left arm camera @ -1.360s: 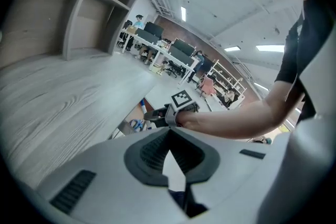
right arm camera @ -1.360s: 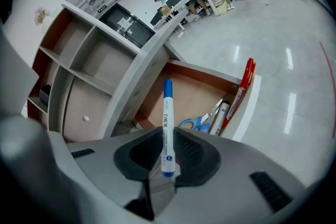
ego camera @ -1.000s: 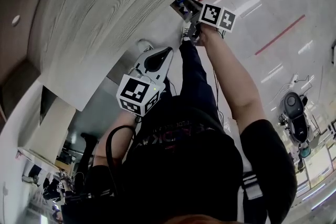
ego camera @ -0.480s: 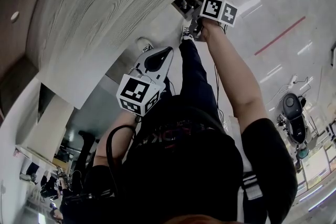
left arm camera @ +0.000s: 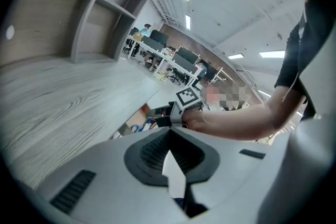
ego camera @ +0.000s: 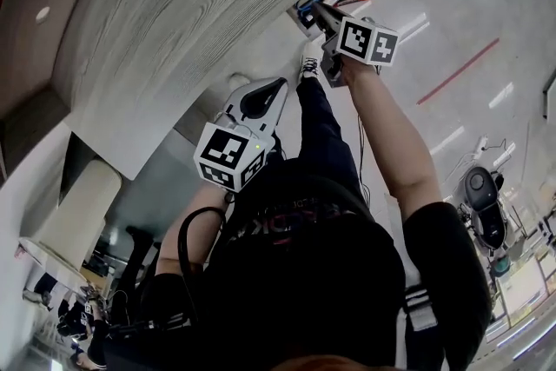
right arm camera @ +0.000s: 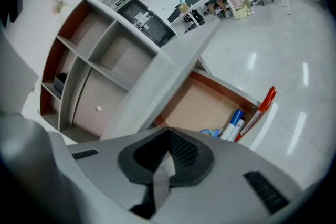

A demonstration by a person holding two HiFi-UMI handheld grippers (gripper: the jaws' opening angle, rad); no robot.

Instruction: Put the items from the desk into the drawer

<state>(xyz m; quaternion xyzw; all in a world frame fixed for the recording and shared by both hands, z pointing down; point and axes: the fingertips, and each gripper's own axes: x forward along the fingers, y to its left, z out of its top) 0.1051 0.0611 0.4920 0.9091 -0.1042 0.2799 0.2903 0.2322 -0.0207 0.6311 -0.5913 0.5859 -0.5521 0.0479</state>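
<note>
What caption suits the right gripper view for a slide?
Right gripper, jaws just closed on nothing, over the open drawer holding markers.

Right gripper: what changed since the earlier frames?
The right gripper has pulled back from the open drawer toward the person. Its jaws have just been closing, and nothing is between them. The left gripper stayed put by the person's body, shut. The red pen still leans on the drawer's front edge.
</note>
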